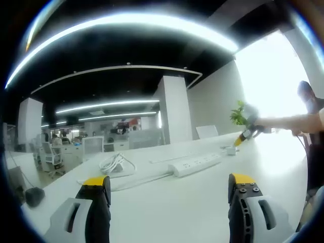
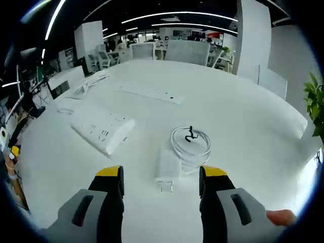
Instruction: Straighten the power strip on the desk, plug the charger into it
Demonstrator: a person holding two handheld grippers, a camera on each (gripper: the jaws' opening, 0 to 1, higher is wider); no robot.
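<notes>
A white power strip [image 1: 195, 164] lies aslant on the white desk [image 1: 172, 207], well ahead of my left gripper [image 1: 169, 190], which is open and holds nothing. In the right gripper view the strip [image 2: 102, 128] lies to the left. The white charger [image 2: 167, 165] lies with its prongs toward me, just ahead of my right gripper [image 2: 161, 183], whose jaws stand open on either side of it without touching. The charger's coiled cable [image 2: 191, 143] lies behind it. That same gripper [image 1: 243, 136] also appears far off in the left gripper view, over the charger [image 1: 231, 150].
A coil of white cord [image 1: 114, 163] lies at the strip's far end. A flat white keyboard-like bar [image 2: 152, 93] lies further back. A green plant [image 1: 238, 115] stands at the desk's end. Office chairs and desks are beyond. A person's arm [image 1: 288, 122] reaches in.
</notes>
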